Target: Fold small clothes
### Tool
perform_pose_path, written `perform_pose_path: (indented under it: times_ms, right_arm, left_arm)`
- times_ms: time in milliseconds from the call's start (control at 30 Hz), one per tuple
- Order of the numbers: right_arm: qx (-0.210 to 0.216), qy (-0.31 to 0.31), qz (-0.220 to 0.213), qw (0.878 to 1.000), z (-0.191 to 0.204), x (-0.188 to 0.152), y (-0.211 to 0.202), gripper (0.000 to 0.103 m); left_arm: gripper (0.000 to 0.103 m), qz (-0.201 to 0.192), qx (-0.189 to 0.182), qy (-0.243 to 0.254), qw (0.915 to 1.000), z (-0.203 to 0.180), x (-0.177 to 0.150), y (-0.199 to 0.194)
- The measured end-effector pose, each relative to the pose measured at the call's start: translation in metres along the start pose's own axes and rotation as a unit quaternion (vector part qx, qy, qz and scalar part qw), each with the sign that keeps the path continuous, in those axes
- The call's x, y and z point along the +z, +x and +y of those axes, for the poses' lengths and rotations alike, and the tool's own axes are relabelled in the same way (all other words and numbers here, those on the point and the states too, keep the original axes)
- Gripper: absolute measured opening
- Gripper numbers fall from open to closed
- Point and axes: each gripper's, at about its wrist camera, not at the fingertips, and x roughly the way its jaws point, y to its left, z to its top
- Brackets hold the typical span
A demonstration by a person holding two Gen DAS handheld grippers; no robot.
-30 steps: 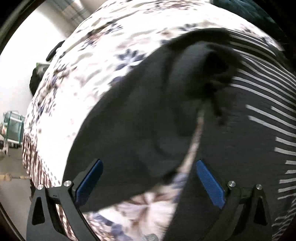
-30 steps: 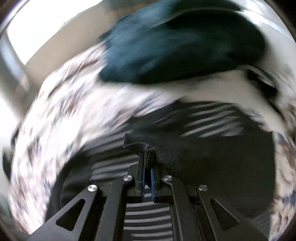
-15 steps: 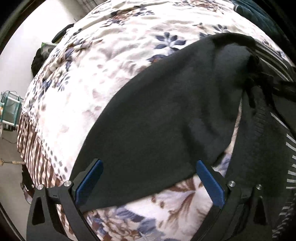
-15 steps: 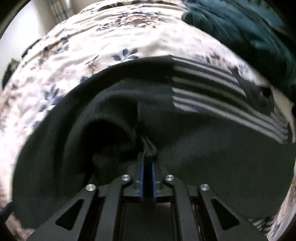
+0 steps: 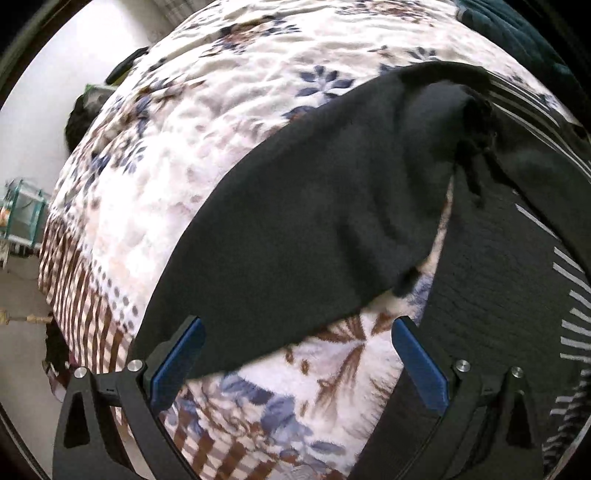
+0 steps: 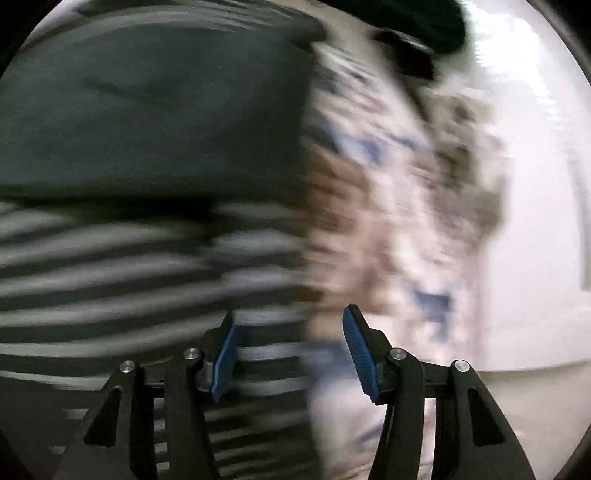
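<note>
A black sweater with white stripes [image 5: 517,288] lies on a floral bedspread [image 5: 207,122]. Its black sleeve [image 5: 314,206] lies folded across, running from the upper right down to the lower left. My left gripper [image 5: 295,354] is open and empty, just above the bedspread at the sleeve's lower edge. In the right wrist view, which is blurred by motion, the striped sweater [image 6: 129,266] fills the left side. My right gripper [image 6: 291,347] is open and empty over the sweater's right edge.
A dark teal blanket [image 5: 517,26] lies at the far end of the bed. The bed's left edge [image 5: 62,280] drops to the floor, where a small teal rack [image 5: 18,218] stands. A white wall [image 6: 528,221] is to the right of the bed.
My right gripper was shut on a fold of the sweater; it has opened, let go and swung to the right. The sleeve now lies flatter. My left gripper stayed open.
</note>
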Motion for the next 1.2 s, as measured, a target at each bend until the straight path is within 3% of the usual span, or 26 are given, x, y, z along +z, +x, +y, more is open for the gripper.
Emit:
perform_pose_path:
  times_ms: [100, 200, 300, 433, 533, 633, 667, 733, 767, 833, 933, 967, 1000, 1033, 1067, 1100, 1133, 1200]
  right_arm:
    - [0.011, 0.034, 0.026, 0.999, -0.033, -0.012, 0.030, 0.061]
    - [0.032, 0.034, 0.039, 0.998, -0.045, -0.011, 0.025, 0.062]
    - [0.052, 0.041, 0.042, 0.997, -0.052, -0.006, -0.006, 0.065]
    - [0.059, -0.025, -0.022, 0.998, -0.007, -0.013, -0.073, 0.066]
    - [0.116, -0.064, -0.056, 0.990, 0.029, -0.026, -0.097, 0.066]
    - [0.147, -0.086, -0.051, 0.984, 0.065, -0.028, -0.104, 0.066]
    - [0.150, -0.090, -0.049, 0.983, 0.073, -0.028, -0.104, 0.066]
    - [0.160, -0.107, -0.047, 0.980, 0.094, -0.026, -0.107, 0.066]
    - [0.160, -0.115, -0.052, 0.979, 0.098, -0.025, -0.106, 0.066]
    - [0.159, -0.141, -0.073, 0.974, 0.113, -0.024, -0.115, 0.066]
    - [0.157, -0.156, -0.092, 0.971, 0.128, -0.019, -0.123, 0.066]
    - [0.156, -0.154, -0.091, 0.971, 0.131, -0.016, -0.124, 0.066]
    - [0.153, -0.146, -0.084, 0.974, 0.132, -0.010, -0.123, 0.073]
    - [0.147, -0.132, -0.074, 0.977, 0.131, -0.002, -0.120, 0.088]
    - [0.147, -0.123, -0.068, 0.979, 0.131, 0.002, -0.117, 0.091]
    - [0.156, -0.106, -0.060, 0.980, 0.127, 0.010, -0.113, 0.091]
    - [0.158, -0.095, -0.058, 0.981, 0.126, 0.016, -0.115, 0.091]
    - [0.163, -0.083, -0.060, 0.981, 0.119, 0.026, -0.111, 0.091]
  left_arm:
    - [0.103, 0.022, 0.007, -0.038, 0.9990, 0.011, -0.005, 0.004]
    - [0.103, 0.045, 0.005, -0.098, 0.9942, 0.037, -0.017, 0.005]
    - [0.103, 0.063, -0.007, -0.173, 0.9829, 0.072, -0.039, 0.006]
    - [0.103, 0.106, -0.021, -0.244, 0.9637, 0.111, -0.078, 0.029]
    - [0.103, 0.122, -0.043, -0.324, 0.9371, 0.141, -0.108, 0.046]
    - [0.103, 0.117, -0.123, -0.432, 0.8858, 0.169, -0.128, 0.069]
    - [0.103, 0.111, -0.148, -0.450, 0.8738, 0.174, -0.129, 0.078]
    - [0.101, 0.110, -0.159, -0.474, 0.8591, 0.182, -0.130, 0.089]
    - [0.101, 0.095, -0.167, -0.498, 0.8455, 0.190, -0.131, 0.092]
    - [0.101, 0.070, -0.168, -0.523, 0.8324, 0.198, -0.127, 0.093]
    - [0.100, 0.049, -0.146, -0.546, 0.8236, 0.209, -0.119, 0.095]
    - [0.098, 0.050, -0.126, -0.546, 0.8265, 0.211, -0.112, 0.096]
    - [0.093, 0.051, -0.104, -0.541, 0.8333, 0.210, -0.098, 0.096]
    - [0.085, 0.047, -0.092, -0.534, 0.8392, 0.210, -0.090, 0.096]
    - [0.079, 0.043, -0.072, -0.523, 0.8482, 0.211, -0.077, 0.095]
    - [0.067, 0.041, -0.064, -0.518, 0.8517, 0.212, -0.070, 0.096]
    - [0.046, 0.038, -0.063, -0.516, 0.8533, 0.213, -0.064, 0.097]
    - [0.019, 0.025, -0.063, -0.514, 0.8551, 0.216, -0.044, 0.094]
